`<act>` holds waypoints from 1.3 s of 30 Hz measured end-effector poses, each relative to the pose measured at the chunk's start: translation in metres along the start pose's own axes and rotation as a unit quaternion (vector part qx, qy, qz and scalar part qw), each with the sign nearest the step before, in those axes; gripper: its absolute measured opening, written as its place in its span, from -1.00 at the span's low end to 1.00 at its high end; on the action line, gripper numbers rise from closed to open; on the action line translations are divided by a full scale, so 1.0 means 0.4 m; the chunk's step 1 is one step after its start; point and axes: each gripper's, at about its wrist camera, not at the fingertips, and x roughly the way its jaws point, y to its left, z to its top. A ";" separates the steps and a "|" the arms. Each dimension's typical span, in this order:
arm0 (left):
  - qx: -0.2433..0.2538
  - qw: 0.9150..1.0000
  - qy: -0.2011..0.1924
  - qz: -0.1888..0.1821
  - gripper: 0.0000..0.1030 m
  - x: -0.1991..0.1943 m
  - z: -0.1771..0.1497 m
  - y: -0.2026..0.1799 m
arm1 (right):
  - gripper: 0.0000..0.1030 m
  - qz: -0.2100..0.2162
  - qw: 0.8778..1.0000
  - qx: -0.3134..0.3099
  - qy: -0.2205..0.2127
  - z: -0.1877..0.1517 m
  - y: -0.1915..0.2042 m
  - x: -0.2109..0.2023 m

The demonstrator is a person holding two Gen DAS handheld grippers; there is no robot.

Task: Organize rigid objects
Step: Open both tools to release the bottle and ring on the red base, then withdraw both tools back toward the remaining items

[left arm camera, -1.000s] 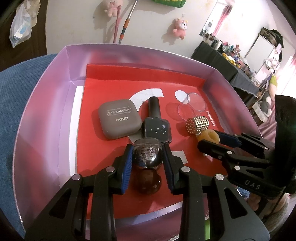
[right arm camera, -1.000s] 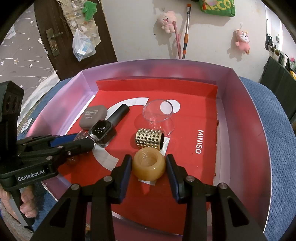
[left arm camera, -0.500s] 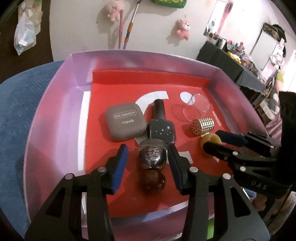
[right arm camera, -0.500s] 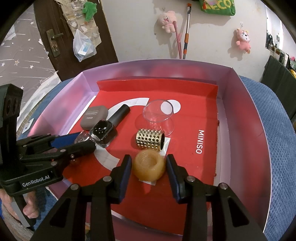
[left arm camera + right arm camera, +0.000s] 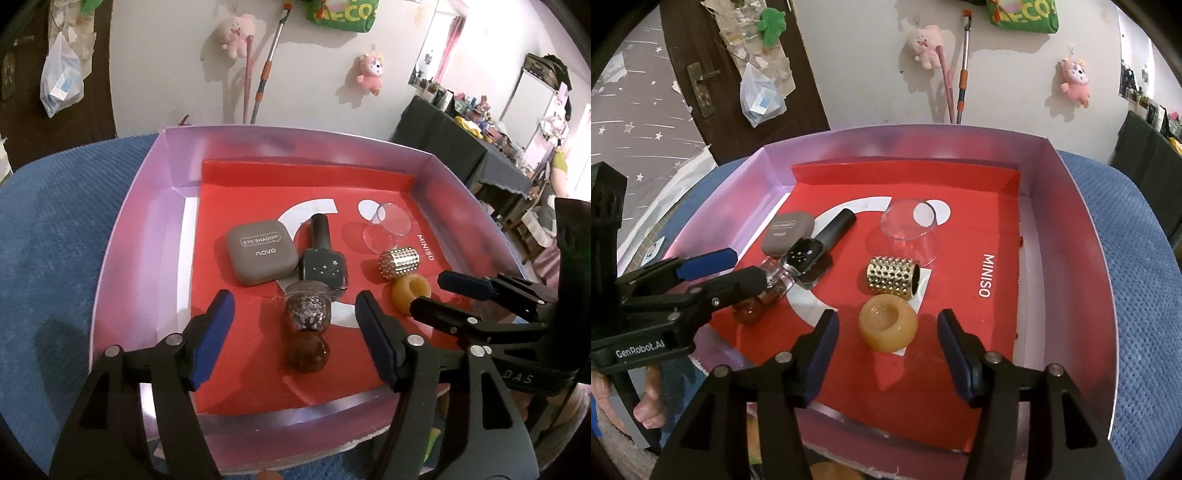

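Blue textured cloth [image 5: 55,236] under a purple-walled box [image 5: 147,206] lined with a red MINISO sheet [image 5: 960,369]; white wall behind with pink plush toys [image 5: 925,46] hanging on it. Left gripper [image 5: 295,332] spread wide, nothing pinched; glitter bottle [image 5: 306,312] lies on its side on the sheet between the two blue pads [image 5: 212,339], not touching either, round amber cap [image 5: 306,350] pointing toward the camera. Right gripper [image 5: 886,349] also spread wide, empty; amber ring [image 5: 888,325] sits flat on the sheet between its fingers and slightly ahead of the tips, clear of both pads. Gold studded cylinder [image 5: 894,275] lies on its side just behind the ring, touching or nearly so, can't tell which. Clear plastic dome [image 5: 908,229] further back near the white circle print. Dark nail polish bottle [image 5: 323,258] with star print lies against the far end of the glitter bottle, black cap pointing away; grey eye shadow compact [image 5: 262,254] just left of it, touching or almost. In the left view the right gripper's tips sit right beside the ring; in the right view the left gripper's near finger overlaps the glitter bottle
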 end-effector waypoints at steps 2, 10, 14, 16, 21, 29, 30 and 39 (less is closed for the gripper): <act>0.004 1.000 -0.002 -0.001 0.40 -0.009 -0.002 -0.006 | 0.17 0.003 1.000 -0.001 -0.003 -0.002 0.003 -0.010; 0.028 0.999 -0.021 0.013 0.63 -0.049 -0.010 -0.035 | 0.40 0.014 1.000 -0.004 -0.017 -0.013 0.015 -0.056; 0.035 0.999 -0.033 0.024 0.84 -0.072 -0.015 -0.041 | 0.47 0.020 0.999 -0.005 -0.026 -0.020 0.020 -0.083; 0.035 0.998 -0.035 0.024 0.84 -0.080 -0.017 -0.041 | 0.52 0.023 0.999 -0.005 -0.029 -0.023 0.022 -0.093; 0.036 0.998 -0.042 0.032 0.86 -0.092 -0.023 -0.040 | 0.70 0.030 0.999 -0.010 -0.038 -0.030 0.032 -0.116; 0.036 0.997 -0.057 0.043 0.96 -0.116 -0.030 -0.037 | 0.90 0.035 0.998 -0.018 -0.055 -0.039 0.049 -0.149; 0.037 0.997 -0.059 0.044 1.00 -0.119 -0.031 -0.037 | 0.94 0.037 0.998 -0.018 -0.057 -0.039 0.049 -0.153; 0.041 0.995 -0.069 0.060 1.00 -0.142 -0.037 -0.032 | 1.00 0.038 0.997 -0.021 -0.068 -0.049 0.059 -0.172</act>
